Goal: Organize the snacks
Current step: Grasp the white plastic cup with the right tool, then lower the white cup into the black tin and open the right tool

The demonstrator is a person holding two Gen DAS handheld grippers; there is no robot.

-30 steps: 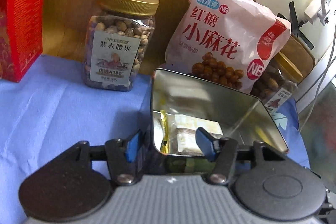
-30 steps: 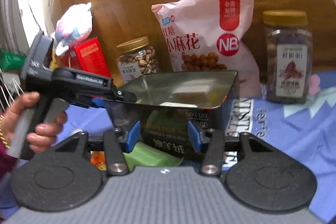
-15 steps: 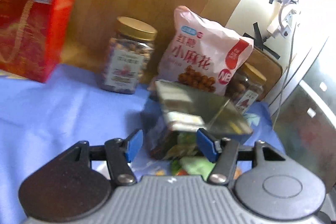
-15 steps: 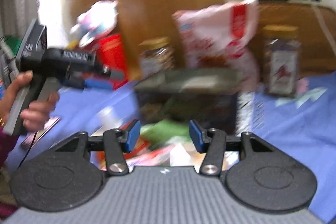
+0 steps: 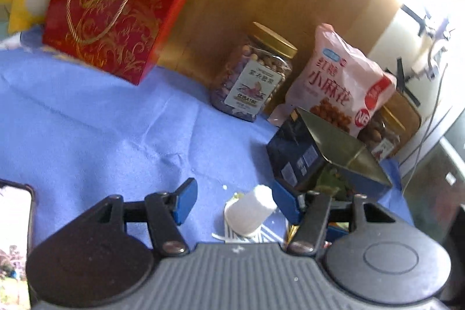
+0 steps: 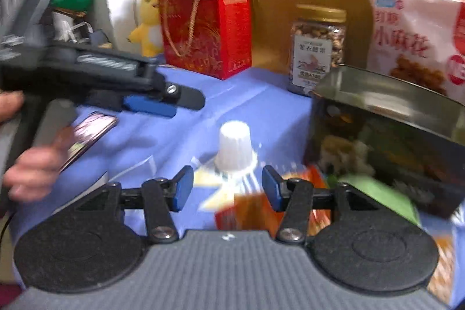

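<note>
My right tool [image 6: 227, 191] stands released, nothing between its pads, and directly ahead of it lies the spouted pouch [image 6: 232, 164] flat on the desk [image 6: 261, 106], white cap [image 6: 234, 145] pointing away from me. Its long axis runs along my line of approach, so I judge the cap end the farther grip and the printed body the nearer one, just under the pads. My left tool [image 5: 237, 204] is likewise released and empty; from its view the same cap [image 5: 250, 212] sits close between its fingers, toward the right one. I judge both tools near, the right squarely lined up. To the right of the pouch stands the open dark tin [image 6: 386, 141], already holding packets. Beyond it, against the wooden board, stand the nut jar [image 6: 318, 48] and pink bag [image 6: 415, 31]; the red gift box [image 6: 206, 28] stands farther left
</note>
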